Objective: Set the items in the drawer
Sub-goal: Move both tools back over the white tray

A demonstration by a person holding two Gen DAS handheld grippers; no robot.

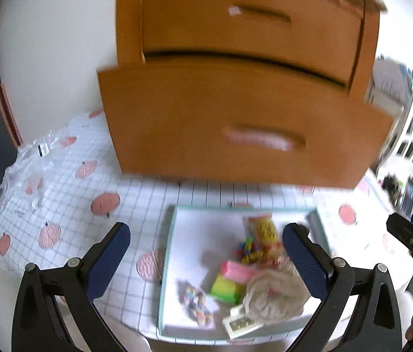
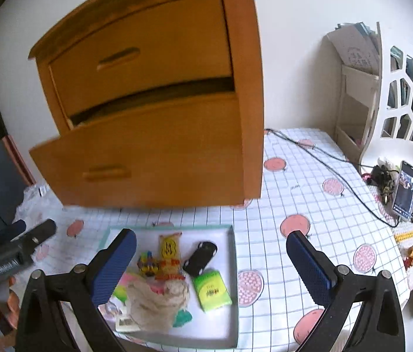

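A smooth wooden cabinet's lower drawer [image 2: 136,158] is seen pulled partly out above a shallow white tray [image 2: 234,252] of small items: a crinkled mesh pouch [image 2: 159,299], a green tissue pack [image 2: 212,290]. Both the left gripper [image 1: 206,258] and right gripper [image 2: 210,264] are held wide apart, empty, over the checked tablecloth [image 2: 309,193].

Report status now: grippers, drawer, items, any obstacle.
Left gripper open, right gripper open, both empty. Lower drawer open. Items still in tray. No obstacle.

The lower wooden drawer [image 2: 136,158] stands pulled open; small items [image 2: 171,275] lie in the tray [image 2: 234,264] below.
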